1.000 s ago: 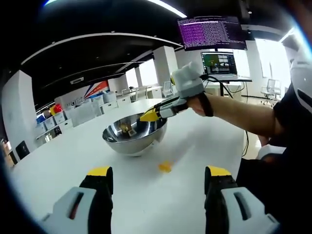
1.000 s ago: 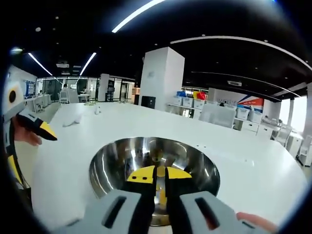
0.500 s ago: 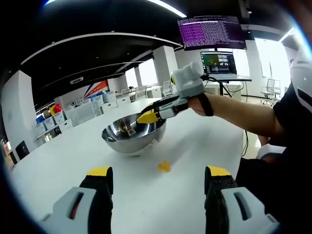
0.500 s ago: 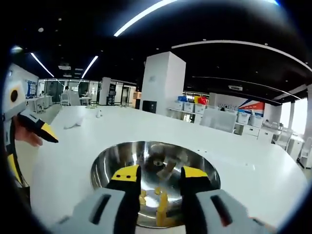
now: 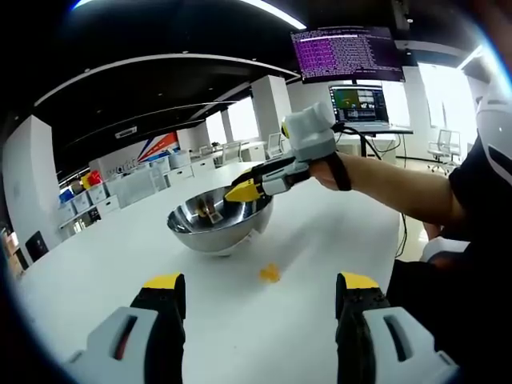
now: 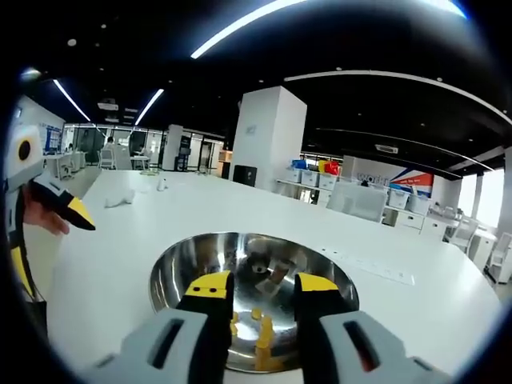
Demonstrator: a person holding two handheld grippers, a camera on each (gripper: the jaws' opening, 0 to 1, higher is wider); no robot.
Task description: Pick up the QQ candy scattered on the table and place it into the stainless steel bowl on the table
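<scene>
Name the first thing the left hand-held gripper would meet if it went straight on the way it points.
Probably the yellow candy on the white table, which lies ahead of the open left hand-held gripper; the steel bowl sits behind it. Depth is uncertain.

Left hand-held gripper (image 5: 256,320): two light grey moulded jaws, each with a slotted recess, black inner faces and a yellow tip. Right hand-held gripper (image 6: 258,286): the same grey bodies, black inner faces, yellow tips. In the left gripper view its white housing carries a black strap at the wrist; the person (image 5: 480,200) wears a dark short-sleeved top.
</scene>
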